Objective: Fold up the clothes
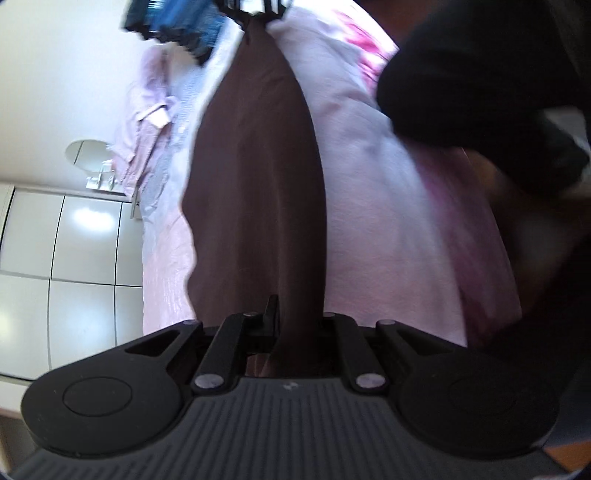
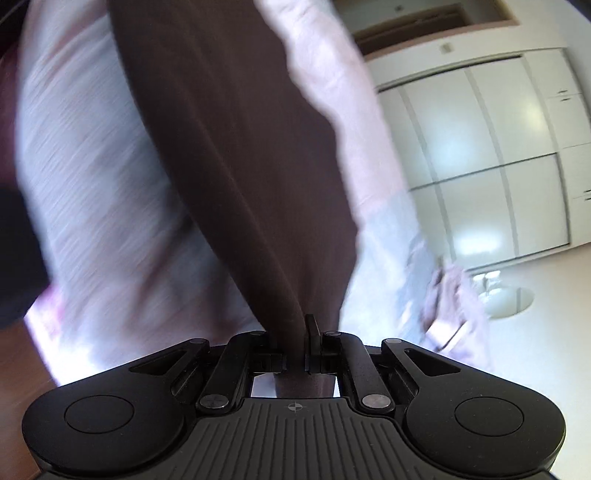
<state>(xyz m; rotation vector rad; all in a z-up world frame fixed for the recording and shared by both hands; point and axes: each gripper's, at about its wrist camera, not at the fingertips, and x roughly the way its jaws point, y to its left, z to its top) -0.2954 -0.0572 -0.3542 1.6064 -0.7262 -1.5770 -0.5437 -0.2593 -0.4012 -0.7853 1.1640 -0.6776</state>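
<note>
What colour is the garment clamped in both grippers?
Dark brown, plain. The garment shows best in the left wrist view, stretched over a pale pink sheet.

We saw glossy white panelled wardrobe doors (image 2: 480,155), a round white ceiling lamp (image 1: 86,153) and a plain white ceiling (image 1: 55,74).

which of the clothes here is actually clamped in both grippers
The dark brown garment: it runs into the closed left gripper and right gripper. The pale pink shirt and blue garment are not gripped.
</note>
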